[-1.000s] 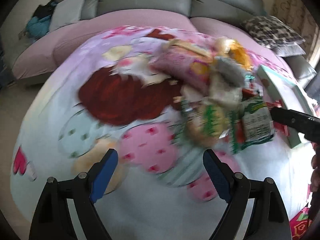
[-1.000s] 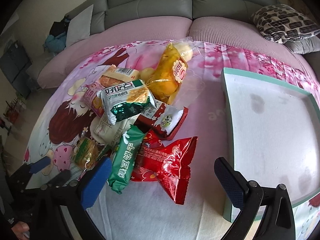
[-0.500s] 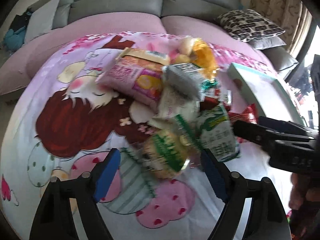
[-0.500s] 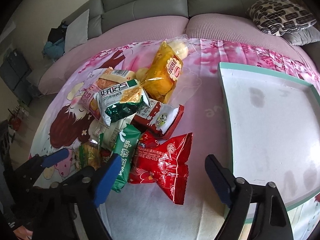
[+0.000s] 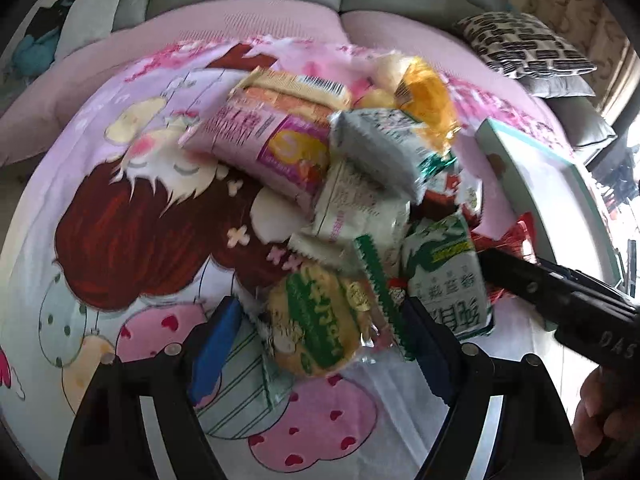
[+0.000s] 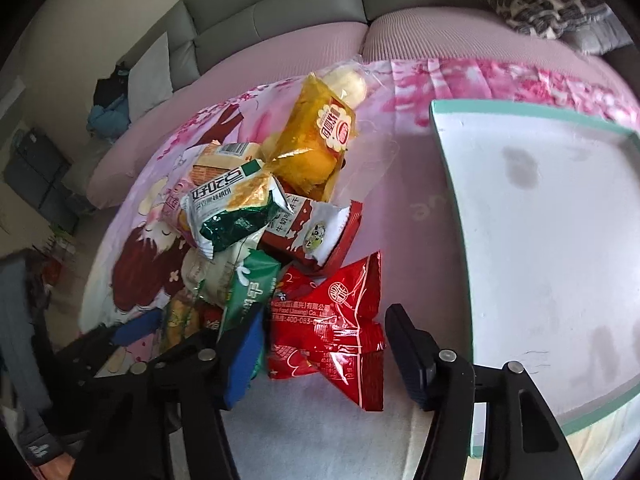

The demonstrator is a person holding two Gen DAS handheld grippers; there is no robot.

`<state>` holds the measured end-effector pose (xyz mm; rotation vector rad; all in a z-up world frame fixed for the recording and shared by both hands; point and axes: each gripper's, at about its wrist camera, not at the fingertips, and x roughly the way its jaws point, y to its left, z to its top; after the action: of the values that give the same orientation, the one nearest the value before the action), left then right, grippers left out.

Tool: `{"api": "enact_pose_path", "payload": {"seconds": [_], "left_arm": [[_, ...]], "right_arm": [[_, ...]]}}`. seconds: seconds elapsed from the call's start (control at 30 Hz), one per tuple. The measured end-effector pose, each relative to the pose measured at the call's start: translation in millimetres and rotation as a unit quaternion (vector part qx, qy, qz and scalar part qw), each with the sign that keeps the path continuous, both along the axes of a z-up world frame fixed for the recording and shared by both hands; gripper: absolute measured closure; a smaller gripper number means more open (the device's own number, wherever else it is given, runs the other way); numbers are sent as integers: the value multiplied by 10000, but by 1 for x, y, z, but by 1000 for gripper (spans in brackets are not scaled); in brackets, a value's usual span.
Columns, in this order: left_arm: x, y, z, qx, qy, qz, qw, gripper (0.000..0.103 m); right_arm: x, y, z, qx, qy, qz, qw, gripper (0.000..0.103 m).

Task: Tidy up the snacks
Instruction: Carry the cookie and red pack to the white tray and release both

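Snack heap, both grippers at its near edge.
Right gripper [image 6: 324,344]: jaws just closing, straddling red packet [image 6: 340,320], pads apart from it; empty tray [image 6: 452,184] just right. Left gripper [image 5: 320,344]: wide, round cake packet [image 5: 316,324] between; bare cloth [image 5: 120,216] left.

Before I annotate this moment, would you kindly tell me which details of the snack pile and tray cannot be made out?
- Red packet: in the left wrist view, mostly hidden behind the right tool.
- Round green-labelled snack: its print is motion-blurred in the left wrist view; in the right wrist view the right tool's blue pad partly covers it.
- Tray: its far corner is cut off by the right wrist image edge.
- Bottom packets of the pile: buried in both views.
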<state>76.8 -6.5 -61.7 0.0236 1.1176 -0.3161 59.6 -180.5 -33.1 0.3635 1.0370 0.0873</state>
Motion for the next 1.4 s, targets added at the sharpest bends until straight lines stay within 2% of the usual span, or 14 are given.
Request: {"api": "enact_pose_path", "payload": {"seconds": [0.03, 0.07, 0.17, 0.23, 0.3, 0.57, 0.93, 1.2, 1.4], "left_arm": [[0, 1, -1, -3, 27, 26, 10000, 20], [0, 1, -2, 5, 32, 48, 10000, 21], [-1, 3, -1, 34, 42, 134, 9999, 28], [-5, 6, 0, -30, 69, 202, 9998, 44], [-6, 8, 5, -20, 96, 303, 9995, 47], [-6, 23, 24, 45, 161, 700, 9974, 48], [-13, 13, 81, 140, -279, 906, 9954, 48], [0, -31, 122, 208, -638, 752, 9949, 48], [8, -79, 142, 140, -862, 442, 9952, 48]], "right_arm": [[0, 1, 0, -4, -8, 18, 10000, 40], [1, 2, 0, 25, -18, 46, 10000, 45], [1, 3, 2, 48, -33, 52, 10000, 49], [0, 3, 3, 69, -28, 44, 10000, 50], [-1, 2, 4, 82, -51, 38, 9999, 52], [-6, -2, 23, 122, -328, 11, 9994, 53], [-18, -21, 61, 194, -908, -167, 9955, 53], [-18, -57, 87, 71, -1345, -592, 9891, 53], [-19, -105, 93, -74, -1394, -1170, 9833, 53]]}}
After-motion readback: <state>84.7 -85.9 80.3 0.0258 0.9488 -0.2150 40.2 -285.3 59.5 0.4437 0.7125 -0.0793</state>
